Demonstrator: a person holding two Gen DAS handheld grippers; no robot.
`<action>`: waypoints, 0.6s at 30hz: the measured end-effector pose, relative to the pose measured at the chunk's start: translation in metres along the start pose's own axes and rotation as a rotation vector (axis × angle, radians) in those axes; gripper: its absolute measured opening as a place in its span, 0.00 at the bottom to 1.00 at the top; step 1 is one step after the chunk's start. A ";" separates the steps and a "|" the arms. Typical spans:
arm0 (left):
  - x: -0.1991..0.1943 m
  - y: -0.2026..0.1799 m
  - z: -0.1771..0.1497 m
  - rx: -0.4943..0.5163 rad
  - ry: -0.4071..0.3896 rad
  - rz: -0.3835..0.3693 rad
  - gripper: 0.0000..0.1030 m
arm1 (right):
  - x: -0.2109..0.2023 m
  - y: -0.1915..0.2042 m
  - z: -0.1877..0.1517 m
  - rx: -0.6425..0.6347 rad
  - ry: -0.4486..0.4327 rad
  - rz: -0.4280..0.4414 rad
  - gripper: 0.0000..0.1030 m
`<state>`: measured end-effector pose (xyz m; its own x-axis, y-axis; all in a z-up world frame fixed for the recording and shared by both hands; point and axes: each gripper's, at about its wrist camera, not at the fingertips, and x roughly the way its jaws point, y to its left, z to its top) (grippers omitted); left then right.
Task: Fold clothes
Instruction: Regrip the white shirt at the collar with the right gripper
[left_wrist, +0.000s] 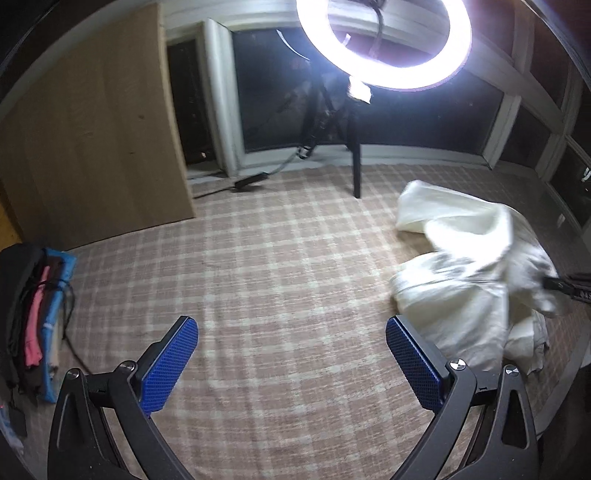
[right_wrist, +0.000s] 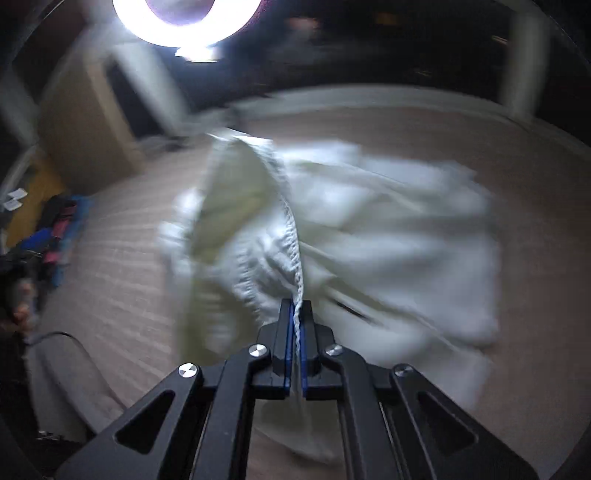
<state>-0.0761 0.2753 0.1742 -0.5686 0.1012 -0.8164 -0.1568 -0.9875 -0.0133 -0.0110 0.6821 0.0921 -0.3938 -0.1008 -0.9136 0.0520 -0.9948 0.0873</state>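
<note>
Sitting stacked at the far left of the checked bed cover (left_wrist: 280, 258) are folded clothes (left_wrist: 37, 325). Hovering over bare cover is the left gripper (left_wrist: 291, 334), jaws spread and carrying nothing. Lying bunched to the right is the white garment (left_wrist: 469, 266), and the right gripper (right_wrist: 296, 314) is pinching its gathered edge, jaws pressed together. Judging from the blur, lifting slowly until the cloth hangs free should let the left jaws find a matching edge.

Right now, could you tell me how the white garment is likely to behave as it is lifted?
Probably floppy: the white garment hangs in loose folds from the right tongs. Its gathered edge looks thick enough to stay pinched. The trailing bulk may drag across the checked bedcover.
</note>
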 end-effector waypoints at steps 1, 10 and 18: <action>0.005 -0.005 0.001 0.009 0.008 -0.014 0.99 | 0.000 -0.009 -0.009 -0.019 0.047 -0.065 0.05; 0.029 -0.075 0.005 0.130 0.052 -0.184 0.99 | -0.017 -0.011 0.024 -0.150 -0.084 -0.090 0.68; 0.070 -0.156 0.014 0.227 0.149 -0.342 0.99 | 0.022 -0.005 0.064 -0.234 -0.096 0.051 0.68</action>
<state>-0.1028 0.4378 0.1274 -0.3324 0.3833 -0.8617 -0.4988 -0.8469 -0.1843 -0.0786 0.6840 0.0965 -0.4699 -0.1623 -0.8677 0.2807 -0.9594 0.0274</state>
